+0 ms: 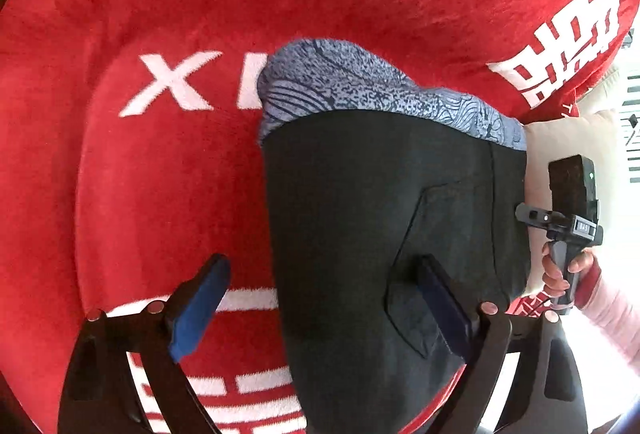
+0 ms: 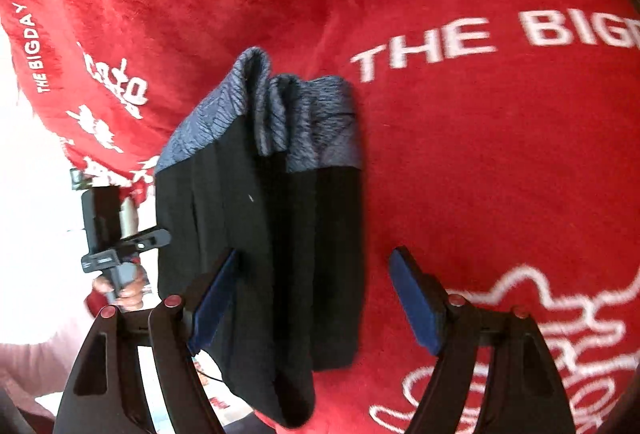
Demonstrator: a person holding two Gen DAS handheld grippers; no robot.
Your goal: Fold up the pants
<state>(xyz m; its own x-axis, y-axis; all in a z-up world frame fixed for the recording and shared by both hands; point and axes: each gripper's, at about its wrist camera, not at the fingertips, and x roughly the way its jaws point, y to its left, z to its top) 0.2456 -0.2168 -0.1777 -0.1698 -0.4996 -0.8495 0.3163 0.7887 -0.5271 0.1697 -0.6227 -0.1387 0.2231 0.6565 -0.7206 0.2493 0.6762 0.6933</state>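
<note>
The black pants lie folded into a compact stack on the red blanket, with a blue patterned waistband at the far end. They also show in the right wrist view. My left gripper is open above the stack's near left edge; its right finger hovers over the black fabric. My right gripper is open, its left finger over the stack's left side. Neither holds anything. The right gripper appears in the left view, the left gripper in the right view.
The red plush blanket carries white lettering "THE BIGDAY" and white patterns. A beige cushion lies past the blanket's edge, beside the pants. A bright white area lies beyond the blanket's edge.
</note>
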